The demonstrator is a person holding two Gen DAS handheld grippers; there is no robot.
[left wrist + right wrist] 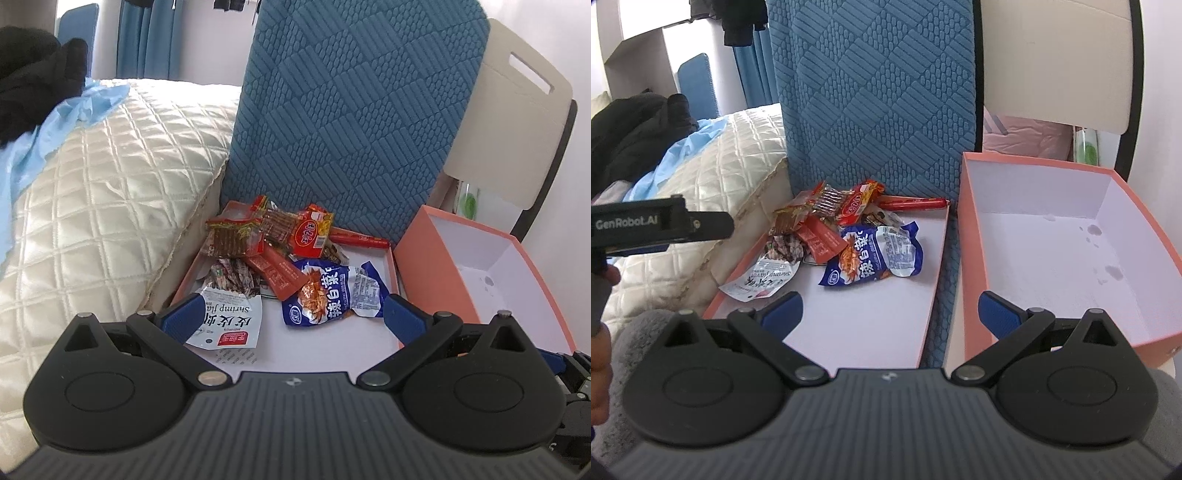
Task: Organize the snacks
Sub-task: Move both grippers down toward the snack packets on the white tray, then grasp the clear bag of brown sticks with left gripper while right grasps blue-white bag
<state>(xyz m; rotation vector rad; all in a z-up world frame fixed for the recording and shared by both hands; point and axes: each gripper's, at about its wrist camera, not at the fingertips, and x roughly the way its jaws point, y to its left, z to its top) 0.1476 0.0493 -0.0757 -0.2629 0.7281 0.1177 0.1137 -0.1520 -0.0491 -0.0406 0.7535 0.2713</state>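
While both claws gape empty, I judge my left claw (291,314) nearer: blue packet (332,291) lies between its fingers, long axis crosswise. My right claw (890,314) straddles the gap between lid (886,332) and empty box (1052,258).

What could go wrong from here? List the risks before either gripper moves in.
1. The snacks overlap in a loose pile: the blue packet lies against the red packet, so a grab may drag a neighbour out of the lid.
2. The sausage lies at the lid's far edge and might roll or slip away.
3. The box sits tilted, so packets dropped there could slide. Both the left gripper and right gripper are open.
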